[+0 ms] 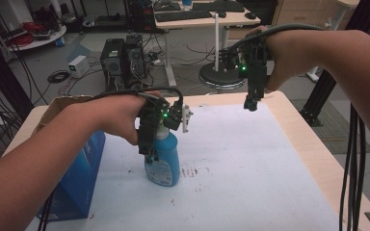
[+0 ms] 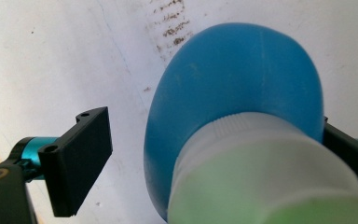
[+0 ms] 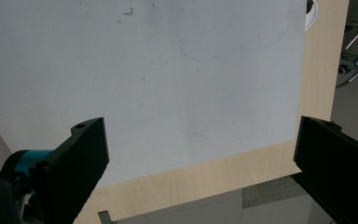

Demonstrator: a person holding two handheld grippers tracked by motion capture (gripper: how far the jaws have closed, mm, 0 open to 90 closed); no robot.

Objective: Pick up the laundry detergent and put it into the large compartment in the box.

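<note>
A blue spray bottle point(image 1: 166, 161) with a white trigger head point(image 1: 187, 118) stands upright on the white sheet point(image 1: 250, 163). My left gripper point(image 1: 150, 153) comes down over it from above and is open. In the left gripper view the bottle point(image 2: 233, 84) and its white collar point(image 2: 261, 158) sit between the jaws. The left jaw stands clear of the bottle; the right jaw is close against it, partly hidden. My right gripper point(image 1: 251, 103) hangs open and empty above the table's far edge; in its own view the gripper point(image 3: 204, 140) looks down on the sheet point(image 3: 168, 70).
A blue box point(image 1: 79, 178) stands at the table's left, close to the left forearm, with an open cardboard box point(image 1: 62, 103) behind it. Dark smudges point(image 1: 192, 171) mark the sheet right of the bottle. Bare wooden table rim point(image 1: 308, 144) runs along the right. Computers, cables and a stool base lie beyond.
</note>
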